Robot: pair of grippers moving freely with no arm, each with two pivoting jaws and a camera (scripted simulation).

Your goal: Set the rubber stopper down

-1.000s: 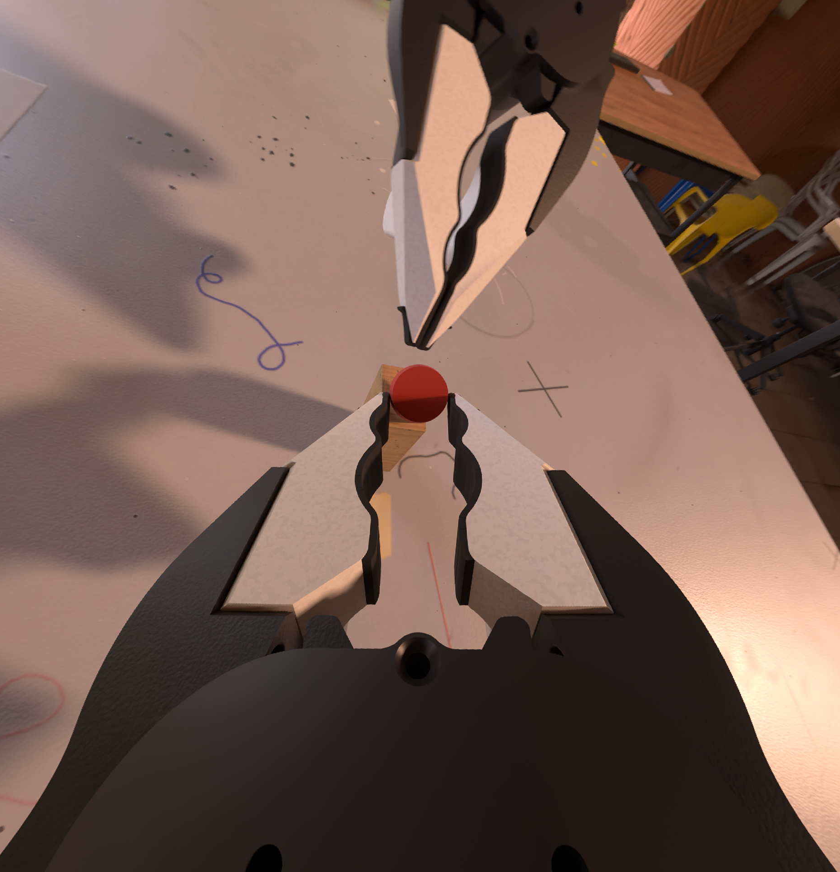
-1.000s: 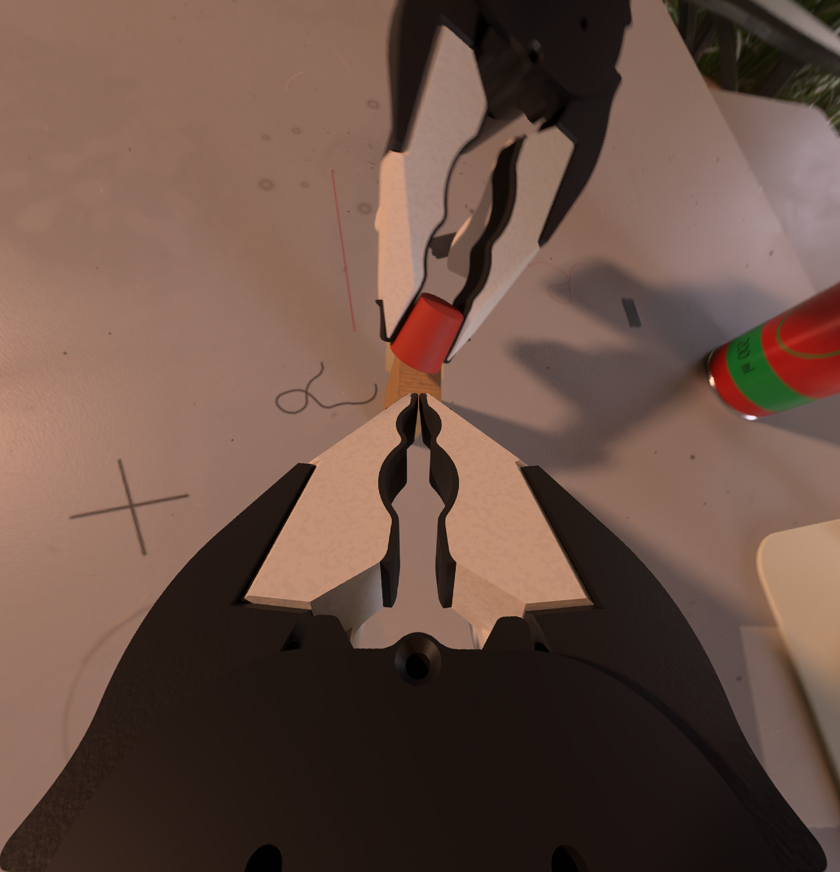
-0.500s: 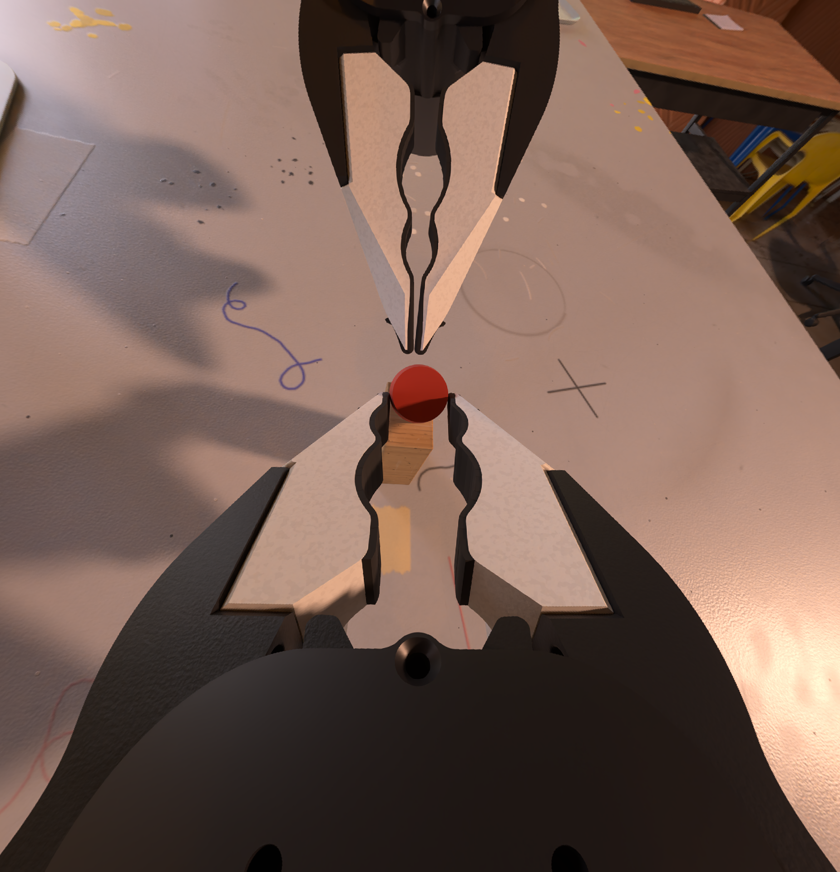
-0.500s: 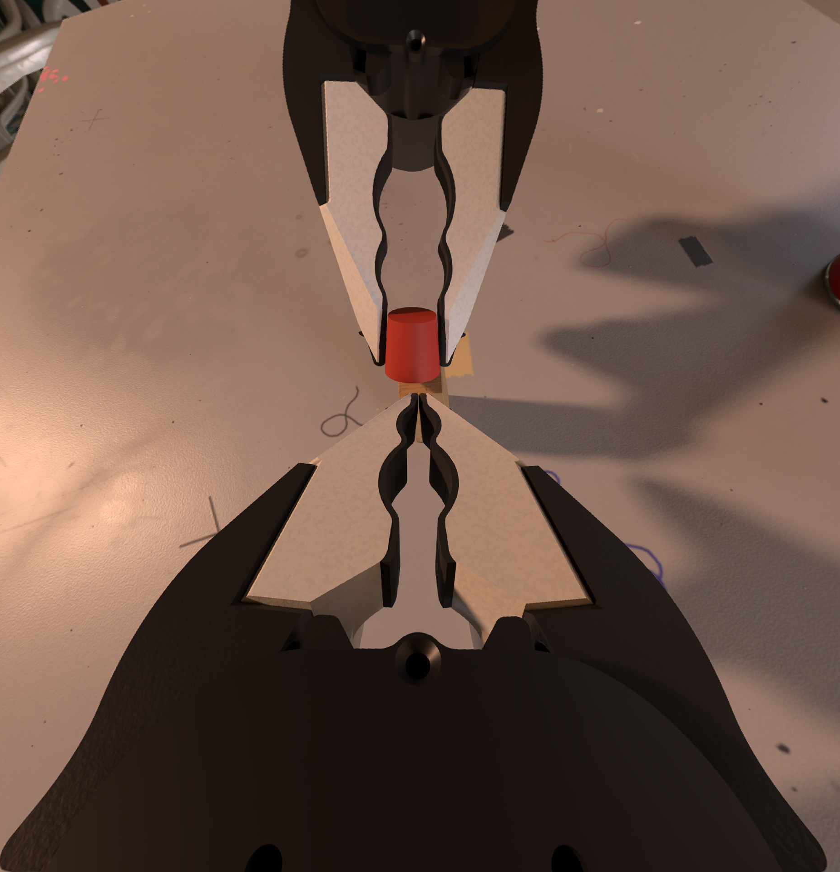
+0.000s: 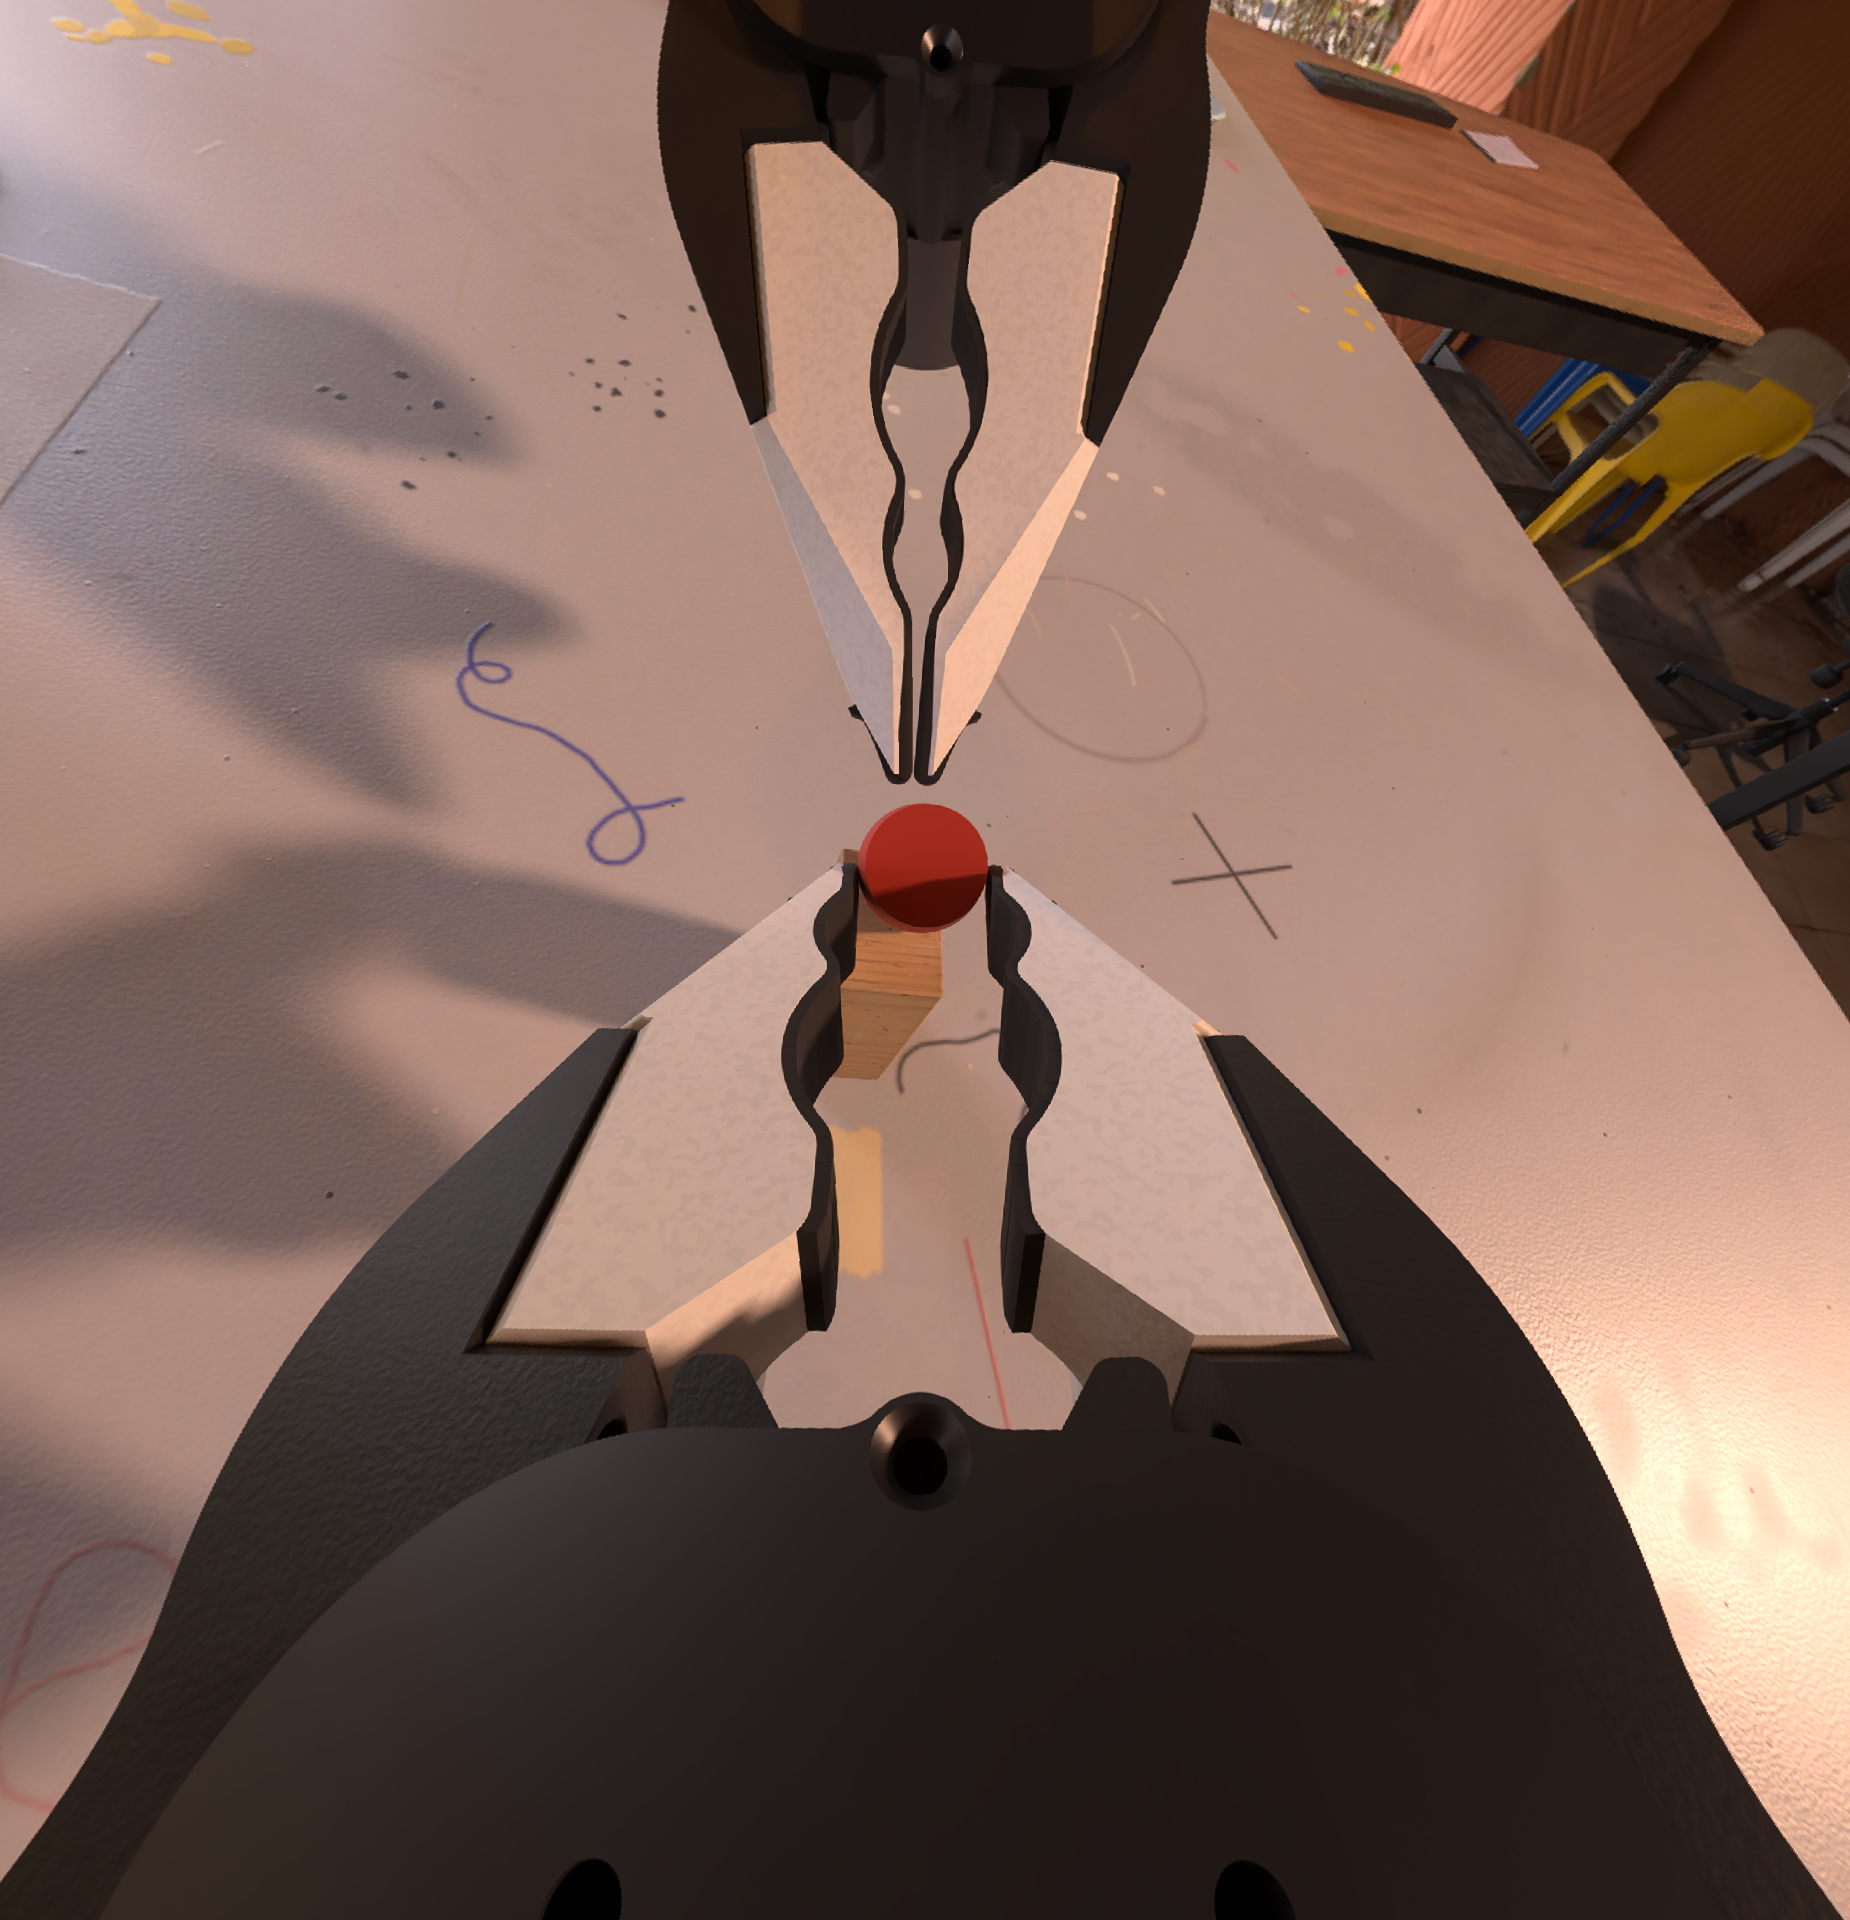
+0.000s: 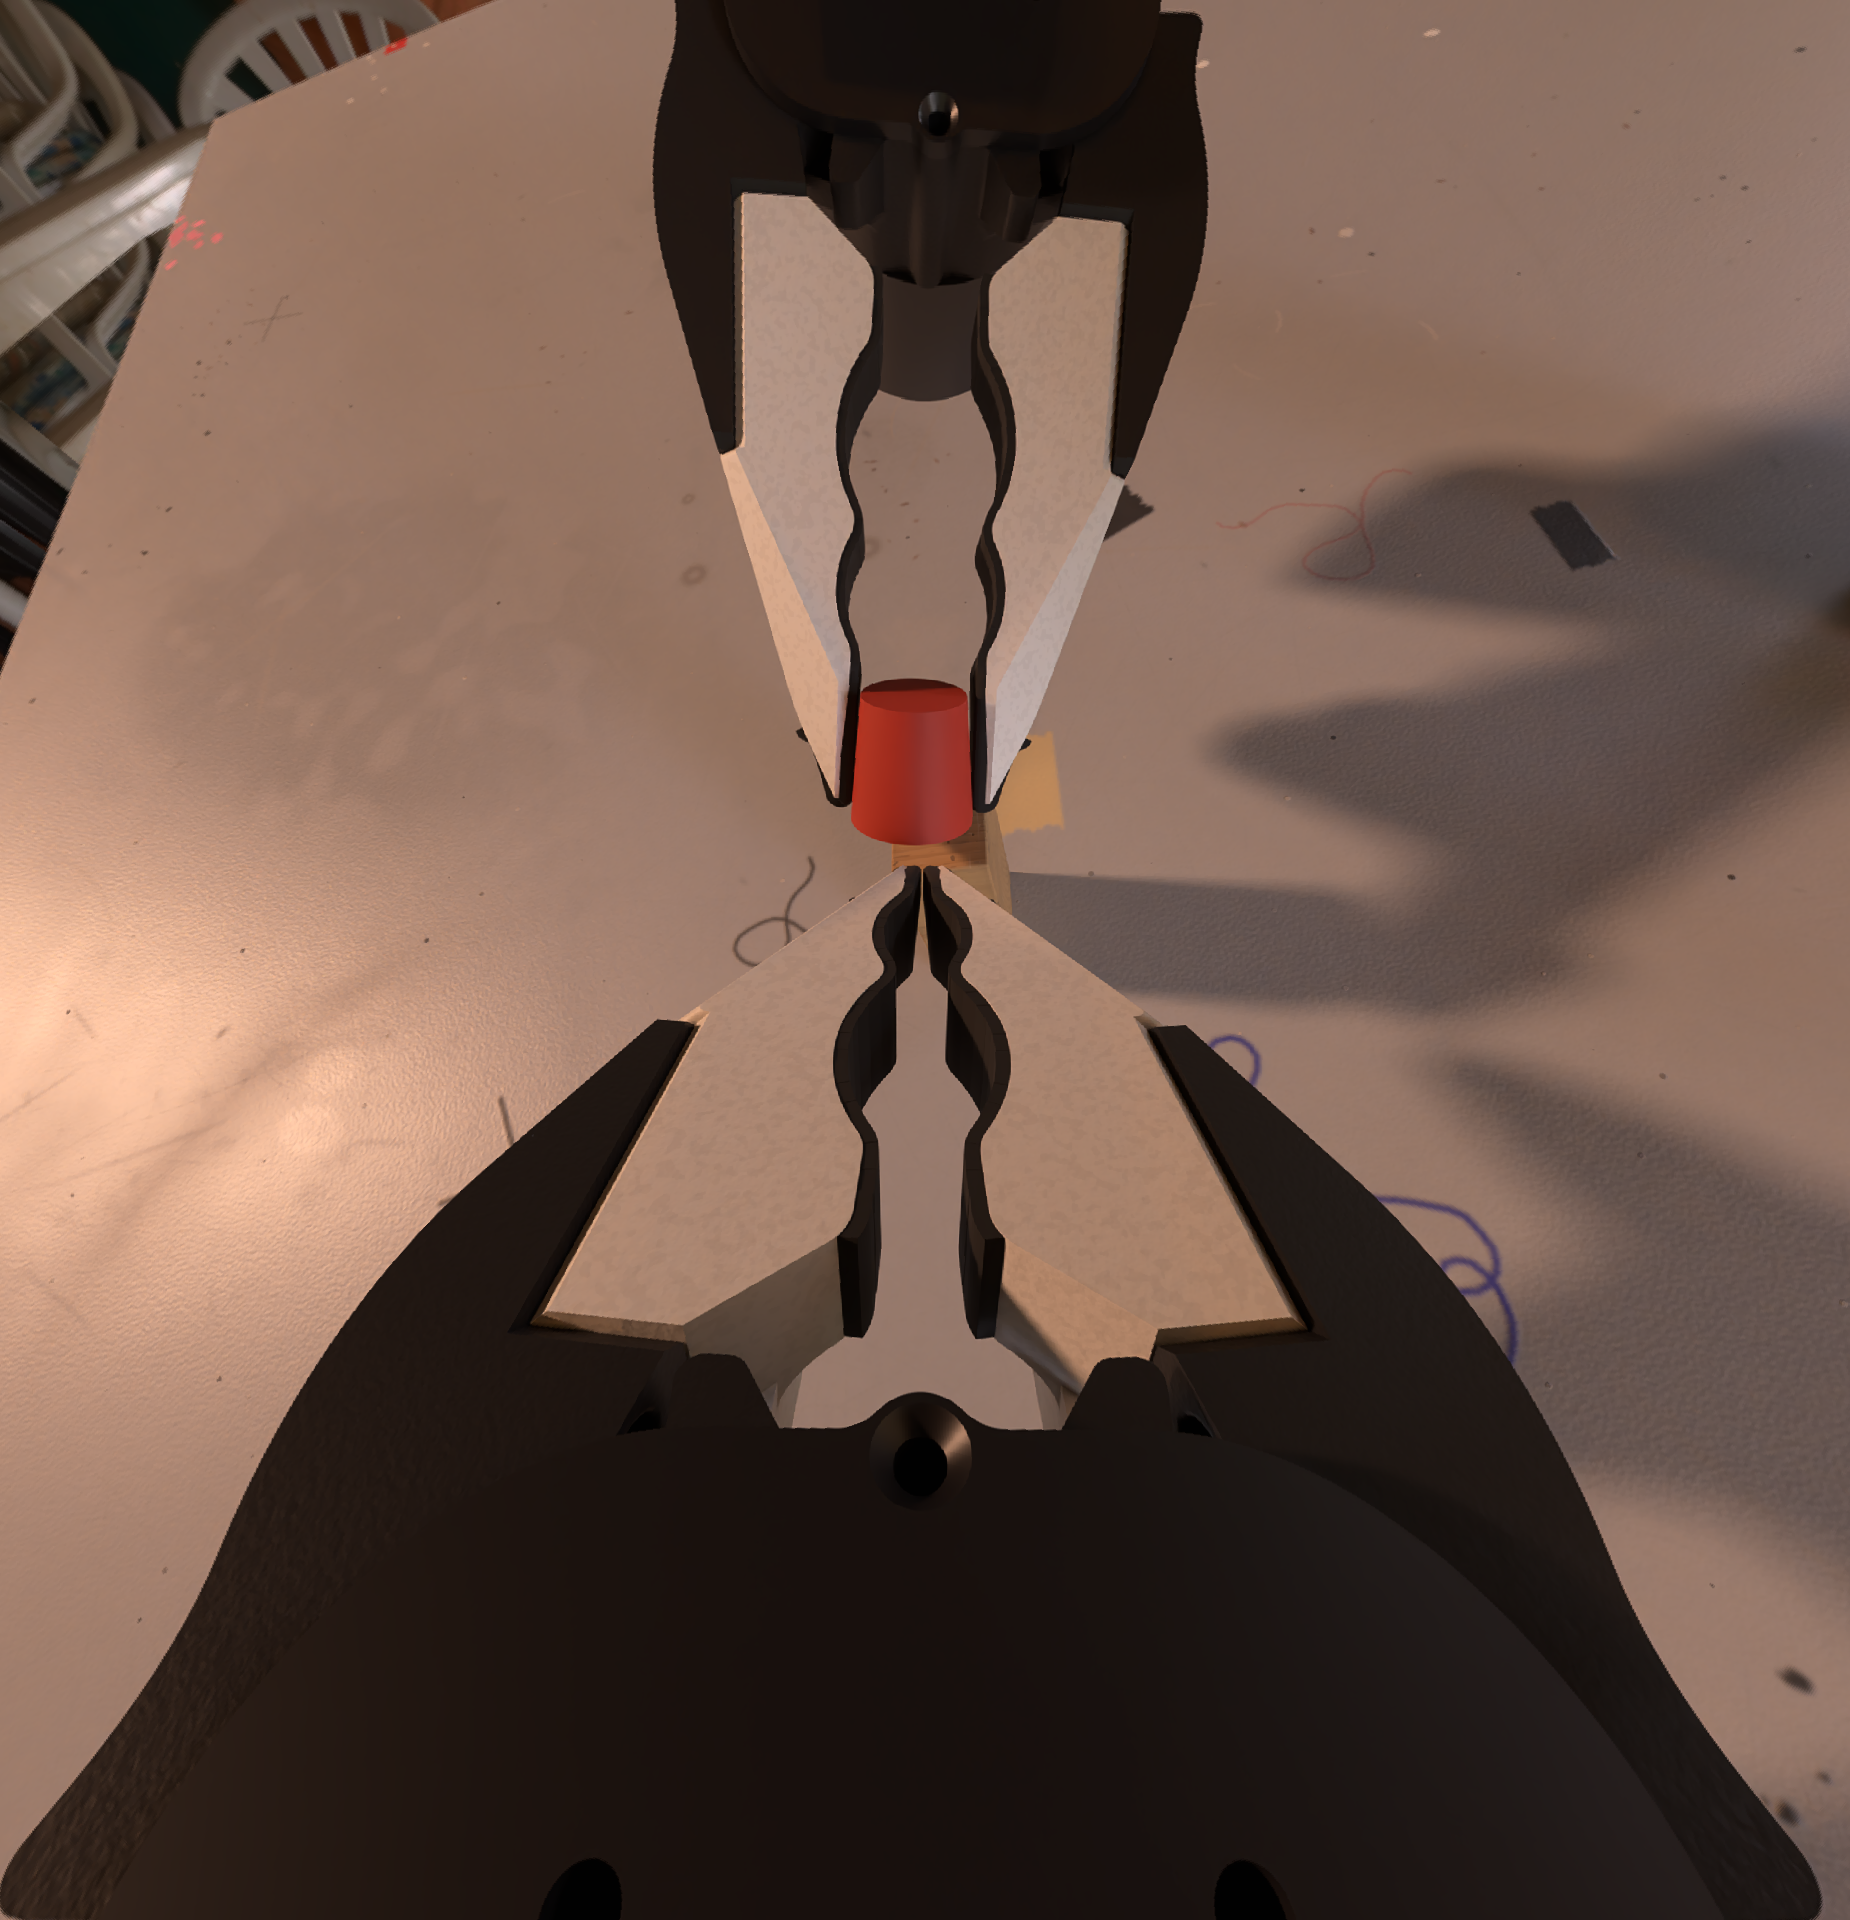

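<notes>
My left gripper (image 5: 923,875) is shut on a red rubber stopper (image 5: 923,868), which I see end-on between its fingertips. In the right wrist view the stopper (image 6: 910,764) is a tapered plug held in the left gripper (image 6: 910,802), above the beige table (image 6: 381,727). A small wooden block (image 5: 890,997) stands on the table just under the stopper; it also shows in the right wrist view (image 6: 936,857). My right gripper (image 6: 919,881) is shut and empty. It faces the left one tip to tip, a small gap from the stopper, and also shows in the left wrist view (image 5: 916,774).
A strip of tan tape (image 6: 1035,795) lies by the block, a black tape piece (image 6: 1570,535) farther right. Pen scribbles and a cross (image 5: 1233,873) mark the table. The table's edge (image 5: 1627,790) runs along the right, with a wooden desk (image 5: 1472,197) and yellow chair (image 5: 1669,447) beyond. White chairs (image 6: 69,208) stand past the far left corner.
Both grippers have swung round to face each other head-on. The right gripper stays shut, the left keeps hold of the stopper. A red and green can has left the right wrist view.
</notes>
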